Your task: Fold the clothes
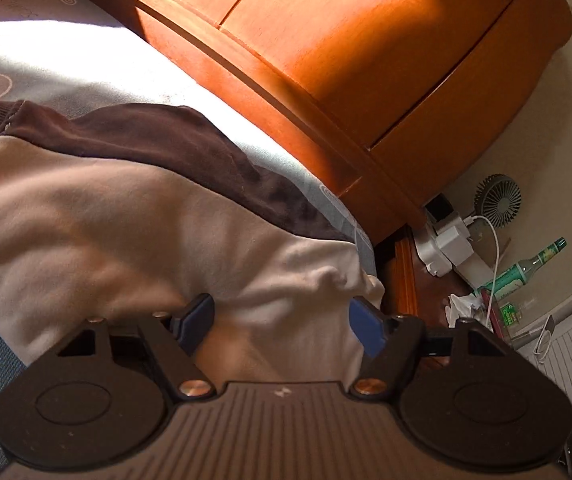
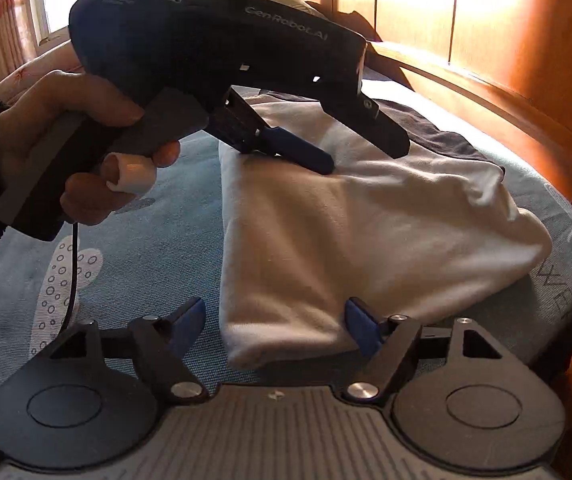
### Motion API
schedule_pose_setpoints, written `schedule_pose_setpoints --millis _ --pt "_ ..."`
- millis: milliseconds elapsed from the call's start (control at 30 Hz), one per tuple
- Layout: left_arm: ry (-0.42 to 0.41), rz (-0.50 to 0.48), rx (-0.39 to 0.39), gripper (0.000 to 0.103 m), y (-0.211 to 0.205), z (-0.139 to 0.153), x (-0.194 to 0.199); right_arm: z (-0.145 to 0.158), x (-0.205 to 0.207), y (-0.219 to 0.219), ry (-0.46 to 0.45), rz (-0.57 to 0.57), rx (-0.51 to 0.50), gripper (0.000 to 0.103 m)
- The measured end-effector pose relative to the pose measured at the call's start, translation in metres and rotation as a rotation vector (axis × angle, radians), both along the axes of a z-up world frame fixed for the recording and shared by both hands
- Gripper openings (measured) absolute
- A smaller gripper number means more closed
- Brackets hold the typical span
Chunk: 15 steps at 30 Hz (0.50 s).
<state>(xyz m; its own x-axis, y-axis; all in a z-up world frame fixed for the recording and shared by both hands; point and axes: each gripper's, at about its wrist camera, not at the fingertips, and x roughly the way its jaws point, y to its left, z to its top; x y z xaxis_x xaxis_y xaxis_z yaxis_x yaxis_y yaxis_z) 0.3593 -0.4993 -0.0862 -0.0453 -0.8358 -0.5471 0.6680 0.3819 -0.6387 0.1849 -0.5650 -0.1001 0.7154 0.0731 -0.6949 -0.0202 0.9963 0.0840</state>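
we have the white garment (image 2: 366, 232), with its dark brown panel (image 1: 157, 140), lying in a folded bundle on the bed (image 2: 145, 216) beside the wooden headboard (image 1: 366, 60). our left gripper (image 1: 279, 326) sits low on the cloth, likely to pin it flat; its jaws are wide apart, holding nothing. our right gripper (image 2: 273, 326) straddles the near corner, jaws equally wide, empty.

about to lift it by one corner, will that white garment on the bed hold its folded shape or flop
The white garment will probably flop: its edges sag in soft wrinkles and it bulges rather than lying crisp. Held only by the right gripper, open at its near corner, the layers would likely unfold. It looks light, and may drag on the blue bedsheet rather than slide.
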Motion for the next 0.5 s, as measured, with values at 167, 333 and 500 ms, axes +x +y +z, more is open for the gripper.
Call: schedule_pose_setpoints --millis 167,333,500 --pt "0.008 -0.101 -0.042 0.077 -0.036 0.025 0.001 -0.008 -0.014 0.0 0.008 -0.016 0.042 0.091" --pt "-0.005 -0.144 -0.003 0.077 -0.087 0.014 -0.005 -0.006 -0.019 -0.01 -0.03 -0.075 0.193 0.086" --pt "-0.026 -0.167 0.031 0.077 -0.135 0.003 -0.009 0.003 -0.027 -0.007 -0.07 -0.091 0.228 0.086"
